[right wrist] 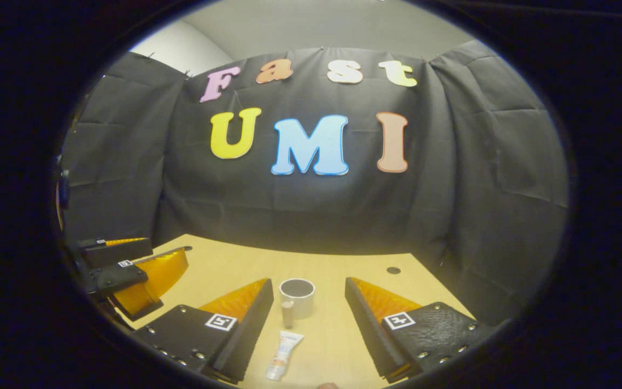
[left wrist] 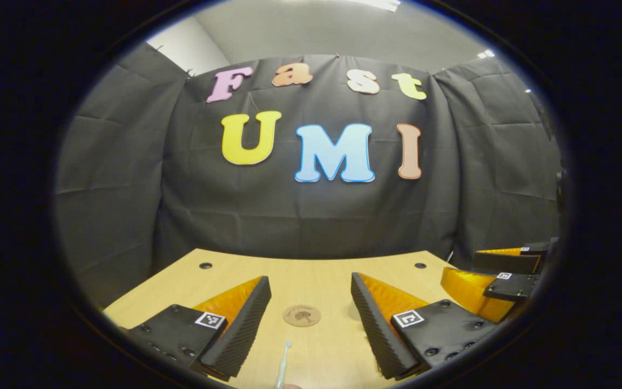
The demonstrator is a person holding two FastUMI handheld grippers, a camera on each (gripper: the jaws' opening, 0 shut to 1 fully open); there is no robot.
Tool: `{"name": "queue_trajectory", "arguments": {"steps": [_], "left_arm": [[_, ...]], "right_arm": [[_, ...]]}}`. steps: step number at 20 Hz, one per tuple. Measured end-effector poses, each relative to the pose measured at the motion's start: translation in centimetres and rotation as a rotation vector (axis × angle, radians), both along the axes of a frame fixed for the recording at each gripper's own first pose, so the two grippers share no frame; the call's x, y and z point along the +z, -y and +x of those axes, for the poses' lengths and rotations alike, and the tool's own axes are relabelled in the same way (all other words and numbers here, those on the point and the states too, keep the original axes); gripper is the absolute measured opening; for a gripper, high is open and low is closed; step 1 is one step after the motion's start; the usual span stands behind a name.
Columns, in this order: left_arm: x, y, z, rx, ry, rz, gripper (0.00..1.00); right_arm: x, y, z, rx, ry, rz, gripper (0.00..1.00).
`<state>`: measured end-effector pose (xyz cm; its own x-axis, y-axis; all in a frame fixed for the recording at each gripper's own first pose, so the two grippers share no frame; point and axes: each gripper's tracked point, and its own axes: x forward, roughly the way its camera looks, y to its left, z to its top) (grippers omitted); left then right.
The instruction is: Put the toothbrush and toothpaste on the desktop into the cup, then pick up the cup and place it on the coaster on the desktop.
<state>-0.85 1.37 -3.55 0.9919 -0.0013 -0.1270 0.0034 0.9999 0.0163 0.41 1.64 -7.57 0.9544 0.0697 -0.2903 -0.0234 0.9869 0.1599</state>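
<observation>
Holding both tongs wide: my left tongs (left wrist: 311, 319) frame the thin, light toothbrush (left wrist: 283, 366), best pinched mid-handle; coaster (left wrist: 302, 315) just beyond. Between my right tongs (right wrist: 309, 319) lie the soft toothpaste (right wrist: 284, 354) and stiff cup (right wrist: 297, 297).

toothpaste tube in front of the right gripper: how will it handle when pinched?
The toothpaste tube looks small and soft-bodied, so it will likely dent under the fingers. It lies flat on the desktop, so rolling seems unlikely. Probably light; a grip near its flat end may let it droop. The right gripper is open around it.
</observation>
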Motion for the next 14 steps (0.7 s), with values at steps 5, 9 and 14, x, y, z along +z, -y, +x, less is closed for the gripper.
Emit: {"name": "queue_trajectory", "arguments": {"steps": [5, 9, 14], "left_arm": [[-4.5, -1.6, 0.8, 0.003, -0.136, -0.026, 0.96], [-9.2, -2.4, 1.1, 0.014, -0.286, -0.076, 0.99], [-13.9, -3.1, 1.2, 0.037, -0.445, -0.111, 0.97]], "right_arm": [[-3.2, -2.2, 0.3, 0.052, -0.117, 0.001, 0.84], [-5.9, -4.2, 0.8, 0.102, -0.225, 0.037, 0.84], [-9.3, -4.1, 1.6, 0.090, -0.338, 0.018, 0.84]]}}
